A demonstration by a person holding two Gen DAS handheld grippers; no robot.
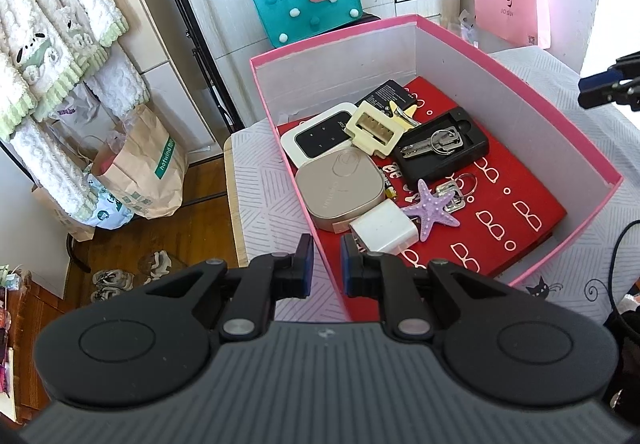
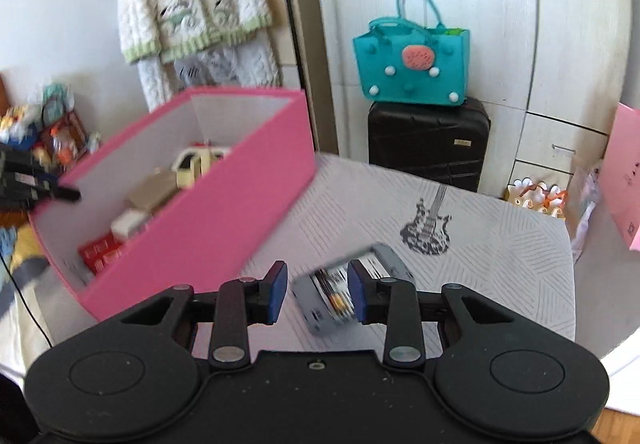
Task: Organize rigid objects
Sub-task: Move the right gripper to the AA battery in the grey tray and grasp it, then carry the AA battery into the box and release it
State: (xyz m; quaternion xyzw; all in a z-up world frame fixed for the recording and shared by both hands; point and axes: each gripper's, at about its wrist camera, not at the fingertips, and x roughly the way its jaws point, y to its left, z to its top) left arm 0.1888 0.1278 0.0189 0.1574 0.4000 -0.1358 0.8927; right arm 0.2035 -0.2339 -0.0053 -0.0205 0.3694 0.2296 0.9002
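Patterned table (image 2: 500, 244), pink box (image 2: 224, 215), grey device (image 2: 320, 296)

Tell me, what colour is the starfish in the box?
The starfish is pale purple, clearest in the left wrist view.

Box: we see a pink box (image 1: 520, 77) with pale inner walls, open on top, standing on the patterned cloth.
Lining: a red sheet (image 1: 516, 199) with white glasses drawings covers its floor.
Contents: we count a purple starfish (image 1: 430, 209), a white charger (image 1: 382, 228), a gold case (image 1: 340, 193), a cream connector (image 1: 374, 129) and keys (image 1: 434, 143) on a black tray (image 1: 444, 149).
Outside: a grey device (image 2: 352, 290) lies tilted on the cloth beside the box, blurred.
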